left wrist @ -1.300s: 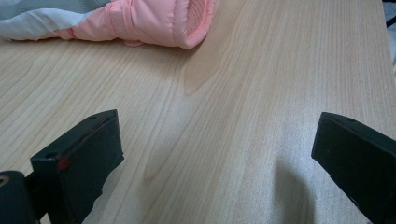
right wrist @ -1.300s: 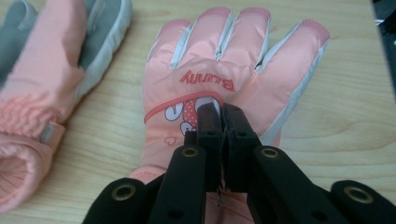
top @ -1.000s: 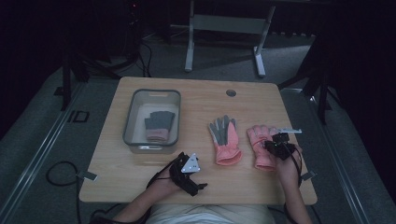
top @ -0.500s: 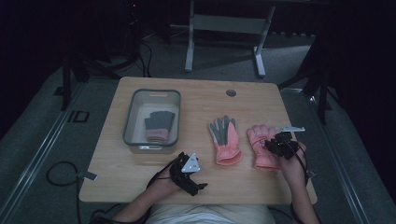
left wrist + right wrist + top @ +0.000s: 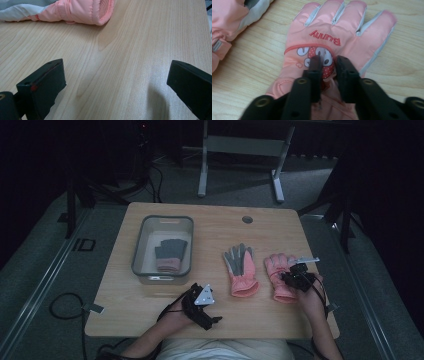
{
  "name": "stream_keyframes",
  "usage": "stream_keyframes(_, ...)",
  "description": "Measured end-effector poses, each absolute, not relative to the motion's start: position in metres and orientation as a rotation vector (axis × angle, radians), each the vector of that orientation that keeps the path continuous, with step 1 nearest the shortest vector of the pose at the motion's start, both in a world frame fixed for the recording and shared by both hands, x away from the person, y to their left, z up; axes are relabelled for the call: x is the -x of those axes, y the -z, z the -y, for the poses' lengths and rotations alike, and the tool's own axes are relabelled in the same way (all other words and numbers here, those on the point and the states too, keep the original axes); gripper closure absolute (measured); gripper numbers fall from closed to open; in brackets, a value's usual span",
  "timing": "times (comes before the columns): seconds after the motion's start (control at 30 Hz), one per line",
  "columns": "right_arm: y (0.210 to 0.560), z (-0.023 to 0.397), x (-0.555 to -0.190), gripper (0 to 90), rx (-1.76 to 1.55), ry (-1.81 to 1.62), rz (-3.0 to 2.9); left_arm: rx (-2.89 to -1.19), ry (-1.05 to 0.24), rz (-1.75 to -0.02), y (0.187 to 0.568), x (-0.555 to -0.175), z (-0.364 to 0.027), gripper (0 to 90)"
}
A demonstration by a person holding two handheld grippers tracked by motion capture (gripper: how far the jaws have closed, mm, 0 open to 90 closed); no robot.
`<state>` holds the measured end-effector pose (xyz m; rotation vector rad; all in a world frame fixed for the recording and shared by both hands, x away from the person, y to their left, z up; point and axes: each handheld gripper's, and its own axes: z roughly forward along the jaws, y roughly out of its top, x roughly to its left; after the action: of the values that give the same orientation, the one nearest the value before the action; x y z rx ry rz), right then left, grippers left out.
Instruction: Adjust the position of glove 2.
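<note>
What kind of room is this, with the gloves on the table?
Probably a recording studio or lab, not a home: a plain wooden table stands on grey carpet among dark surroundings, cables trail across the floor, and a metal stand sits behind it.

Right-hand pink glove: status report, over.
Right gripper closing, pinching fabric of the pink Bunny glove. Left gripper open, idle on the table. Second pink glove alongside, apart. Nothing blocking.

High view: fixed overhead, facing forward and down, far, whole tabletop [image 5: 210, 227]. Left gripper view: low, skimming the tabletop, close. Right gripper view: steeply downward, very close. Shared: the pink gloves, right glove [image 5: 337, 47], middle glove [image 5: 75, 11].
</note>
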<state>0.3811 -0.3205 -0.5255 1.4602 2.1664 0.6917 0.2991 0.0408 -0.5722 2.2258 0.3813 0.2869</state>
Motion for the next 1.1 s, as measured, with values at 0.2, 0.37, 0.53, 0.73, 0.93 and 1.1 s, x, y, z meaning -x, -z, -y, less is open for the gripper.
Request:
stream_keyframes(0.2, 0.52, 0.32, -0.38, 86.9, -1.525, -0.73, -2.112, -2.22, -0.289, -0.384, 0.572, -0.299, -0.041, 1.6)
stream_keyframes(0.37, 0.5, 0.32, -0.377, 87.4, -1.525, -0.731, -2.06, -2.219, -0.291, -0.382, 0.572, -0.299, -0.041, 1.5)
stream_keyframes(0.53, 0.474, 0.317, -0.374, 87.5, -1.493, -0.76, -2.027, -2.221, -0.289, -0.381, 0.571, -0.299, -0.041, 1.5)
stream_keyframes(0.73, 0.442, 0.309, -0.372, 87.7, -1.445, -0.81, -1.988, -2.215, -0.286, -0.387, 0.572, -0.299, -0.04, 1.5)
stream_keyframes(0.93, 0.418, 0.293, -0.373, 87.9, -1.386, -0.866, -1.987, -2.217, -0.287, -0.385, 0.572, -0.299, -0.04, 1.6)
stream_keyframes(1.1, 0.406, 0.274, -0.373, 87.8, -1.348, -0.909, -1.995, -2.217, -0.287, -0.385, 0.572, -0.299, -0.04, 1.6)
